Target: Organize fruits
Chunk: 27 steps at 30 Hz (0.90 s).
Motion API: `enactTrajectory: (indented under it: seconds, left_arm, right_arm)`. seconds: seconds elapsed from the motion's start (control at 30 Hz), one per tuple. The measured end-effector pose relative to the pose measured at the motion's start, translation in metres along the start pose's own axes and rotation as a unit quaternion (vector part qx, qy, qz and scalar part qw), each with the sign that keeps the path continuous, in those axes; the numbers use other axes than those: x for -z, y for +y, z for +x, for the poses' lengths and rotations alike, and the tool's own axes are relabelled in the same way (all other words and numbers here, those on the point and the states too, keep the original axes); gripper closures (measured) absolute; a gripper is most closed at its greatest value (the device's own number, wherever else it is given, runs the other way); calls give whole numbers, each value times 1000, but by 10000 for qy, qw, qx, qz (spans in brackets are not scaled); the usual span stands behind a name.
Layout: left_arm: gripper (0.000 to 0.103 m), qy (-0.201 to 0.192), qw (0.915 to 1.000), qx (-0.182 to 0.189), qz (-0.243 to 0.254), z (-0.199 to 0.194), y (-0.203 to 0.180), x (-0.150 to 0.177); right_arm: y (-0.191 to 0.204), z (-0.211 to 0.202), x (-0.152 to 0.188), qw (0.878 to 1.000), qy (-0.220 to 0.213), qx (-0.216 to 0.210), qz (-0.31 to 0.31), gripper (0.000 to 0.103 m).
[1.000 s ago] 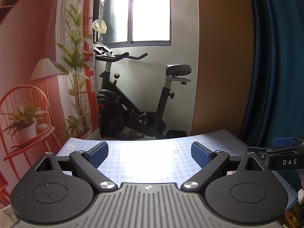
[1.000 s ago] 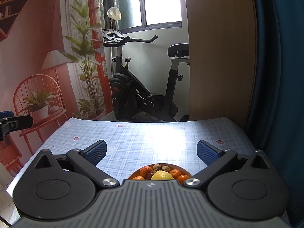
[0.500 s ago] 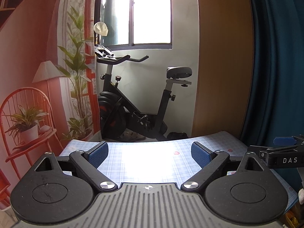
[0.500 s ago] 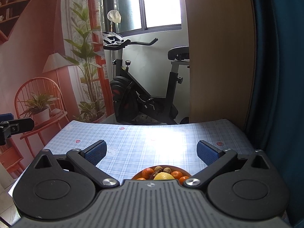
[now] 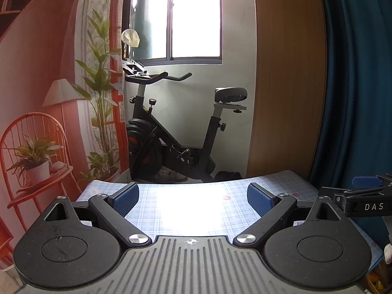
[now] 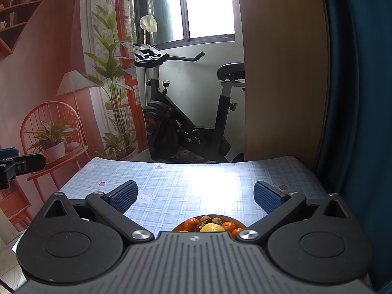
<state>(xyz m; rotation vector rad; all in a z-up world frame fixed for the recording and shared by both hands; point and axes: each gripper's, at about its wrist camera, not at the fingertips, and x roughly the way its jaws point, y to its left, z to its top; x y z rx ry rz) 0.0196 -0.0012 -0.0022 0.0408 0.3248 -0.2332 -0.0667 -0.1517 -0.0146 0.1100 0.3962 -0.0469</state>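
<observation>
In the right wrist view a brown bowl (image 6: 234,221) sits on the checked tablecloth just in front of the gripper body, mostly hidden by it. It holds several oranges (image 6: 191,223), a yellow lemon (image 6: 212,227) and brown nuts (image 6: 211,220). My right gripper (image 6: 195,196) is open and empty above the table, the bowl below and behind its fingertips. My left gripper (image 5: 193,197) is open and empty over the table; no fruit shows in its view. Each gripper shows at the edge of the other's view: the right one (image 5: 366,194), the left one (image 6: 19,166).
The table (image 6: 196,174) has a light blue checked cloth, with its far edge near an exercise bike (image 6: 186,122). A wooden panel (image 6: 281,73) and a dark blue curtain (image 6: 355,98) stand at the right. A pink wall backdrop is at the left.
Both views have tilted up slightly, so the table and bowl sit lower in the frame. Both grippers stay open and empty.
</observation>
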Motion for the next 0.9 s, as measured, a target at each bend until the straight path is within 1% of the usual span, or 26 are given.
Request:
enactTrajectory:
  seconds: [0.9]
  left_arm:
    - [4,-59,10000,-8,-30,-3,-2,2]
  right_arm:
    - [1,2,-1,10000,13,-6,-19,0]
